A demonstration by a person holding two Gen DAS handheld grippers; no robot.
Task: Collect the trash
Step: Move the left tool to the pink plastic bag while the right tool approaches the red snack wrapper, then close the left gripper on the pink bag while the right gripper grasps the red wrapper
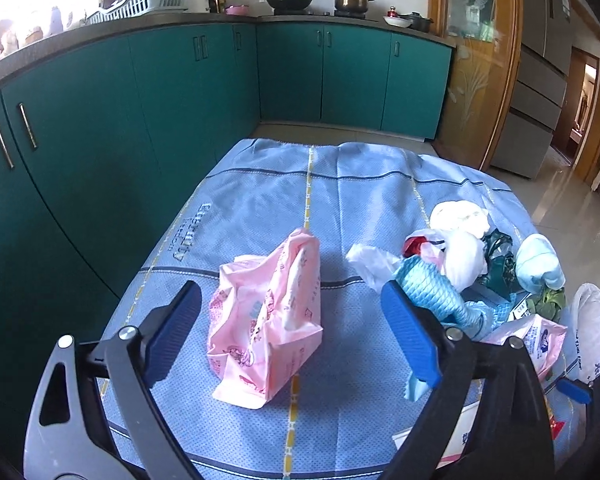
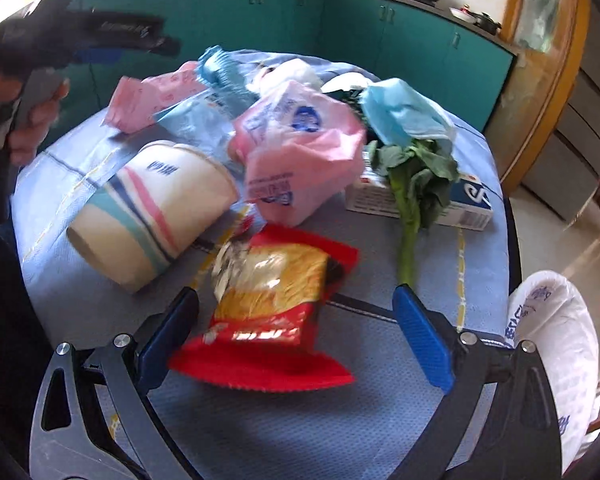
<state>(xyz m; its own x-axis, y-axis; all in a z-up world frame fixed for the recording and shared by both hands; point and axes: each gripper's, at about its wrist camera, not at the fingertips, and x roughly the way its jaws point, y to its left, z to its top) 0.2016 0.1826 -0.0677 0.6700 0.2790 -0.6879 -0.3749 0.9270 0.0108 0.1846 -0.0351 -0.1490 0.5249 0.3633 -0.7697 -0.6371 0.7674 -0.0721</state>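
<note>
The counter (image 1: 260, 200) in front of me wears a blue checked cloth, with teal cabinets (image 1: 180, 80) curving behind it. On its right half sits a heap of trash: a striped paper roll (image 2: 152, 216) lying on its side, a pink plastic bag (image 2: 300, 148) printed in blue just beside it, a white box (image 2: 470, 208) with a leafy green stalk (image 2: 410, 196) across it, and a blue face mask (image 2: 400, 110) touching the top of the leaves. A white bag (image 2: 556, 344) hangs at the counter's right edge. My left tool (image 1: 292, 332) is spread wide, and I see a crumpled pink wrapper (image 1: 266, 320) lying on the cloth between its two blue pads, touching neither as far as I can tell; a blue netted cloth (image 1: 432, 292) shows just behind the right pad. My right tool (image 2: 296, 336) is likewise released, and a red and yellow snack packet (image 2: 272, 312) lies flat between its pads, its left edge close against the left one and well clear of the right. The right view is somewhat blurred, so finer print is unreadable.
</note>
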